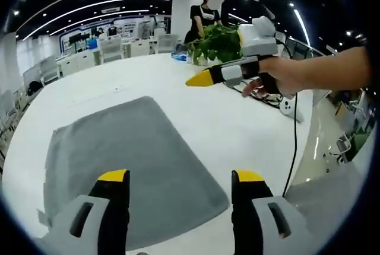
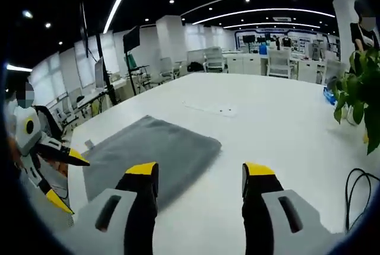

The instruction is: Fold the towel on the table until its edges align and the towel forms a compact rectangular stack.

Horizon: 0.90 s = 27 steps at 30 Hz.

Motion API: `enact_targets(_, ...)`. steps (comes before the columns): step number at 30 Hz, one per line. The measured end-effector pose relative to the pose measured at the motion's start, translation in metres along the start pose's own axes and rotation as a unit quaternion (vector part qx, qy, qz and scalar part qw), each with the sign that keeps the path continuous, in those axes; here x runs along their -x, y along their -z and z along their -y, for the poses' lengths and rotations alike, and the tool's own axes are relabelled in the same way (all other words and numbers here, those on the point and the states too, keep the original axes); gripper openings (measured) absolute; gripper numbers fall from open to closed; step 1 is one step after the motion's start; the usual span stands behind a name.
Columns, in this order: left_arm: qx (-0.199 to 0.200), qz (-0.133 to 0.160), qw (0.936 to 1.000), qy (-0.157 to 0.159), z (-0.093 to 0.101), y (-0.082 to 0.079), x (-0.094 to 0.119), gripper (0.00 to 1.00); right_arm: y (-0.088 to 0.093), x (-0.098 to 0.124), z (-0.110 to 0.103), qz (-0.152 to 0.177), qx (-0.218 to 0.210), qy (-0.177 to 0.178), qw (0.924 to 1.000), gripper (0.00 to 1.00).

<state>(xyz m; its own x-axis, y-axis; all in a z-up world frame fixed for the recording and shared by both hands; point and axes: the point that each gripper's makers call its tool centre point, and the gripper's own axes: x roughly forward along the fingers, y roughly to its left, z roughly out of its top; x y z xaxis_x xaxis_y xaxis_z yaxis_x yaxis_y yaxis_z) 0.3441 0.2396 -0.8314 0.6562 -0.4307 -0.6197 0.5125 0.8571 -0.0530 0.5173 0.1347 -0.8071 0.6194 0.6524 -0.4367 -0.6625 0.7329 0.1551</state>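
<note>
On the white table (image 1: pixel 249 124) the soft, limp grey rectangular towel (image 1: pixel 136 166) lies flat, best pinched at corners by the wide-open, empty left gripper (image 1: pixel 181 178) and right gripper (image 2: pixel 202 175).

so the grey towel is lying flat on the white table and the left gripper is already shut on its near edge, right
Not quite. The grey towel does lie flat on the white table, but the left gripper is open, not shut on the edge: its jaws stand wide apart above the towel with nothing between them. The left gripper view shows this.
</note>
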Motion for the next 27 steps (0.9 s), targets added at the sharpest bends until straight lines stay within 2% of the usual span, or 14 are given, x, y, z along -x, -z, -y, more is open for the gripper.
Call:
enact_targets(3,-0.020,-0.019,0.9996,0.007,0.012,0.009,-0.004,0.70,0.003,-0.009,0.003,-0.006,-0.007,-0.001,1.0000,0.55)
enact_targets(6,-0.021,-0.024,0.9994,0.013,0.013,0.017,-0.008,0.69,0.005,-0.013,0.001,-0.011,-0.010,-0.006,0.9999,0.55)
enact_targets(10,-0.033,-0.031,0.9988,0.018,0.020,0.019,-0.011,0.66,0.008,-0.020,0.000,-0.017,-0.011,-0.008,0.9998,0.53)
enact_targets(12,-0.055,-0.035,0.9978,0.014,0.021,0.021,-0.012,0.65,0.007,-0.021,0.000,-0.018,-0.014,-0.005,0.9997,0.50)
enact_targets(19,-0.076,-0.047,0.9951,0.043,0.044,0.030,-0.018,0.56,0.014,-0.036,0.008,-0.035,-0.028,0.006,0.9990,0.43)
enact_targets(25,-0.089,-0.059,0.9929,0.054,0.048,0.036,-0.023,0.53,0.020,-0.051,0.009,-0.052,-0.023,0.003,0.9984,0.41)
enact_targets(27,-0.096,-0.061,0.9918,0.059,0.049,0.037,-0.024,0.49,0.020,-0.055,0.011,-0.054,-0.021,0.004,0.9983,0.40)
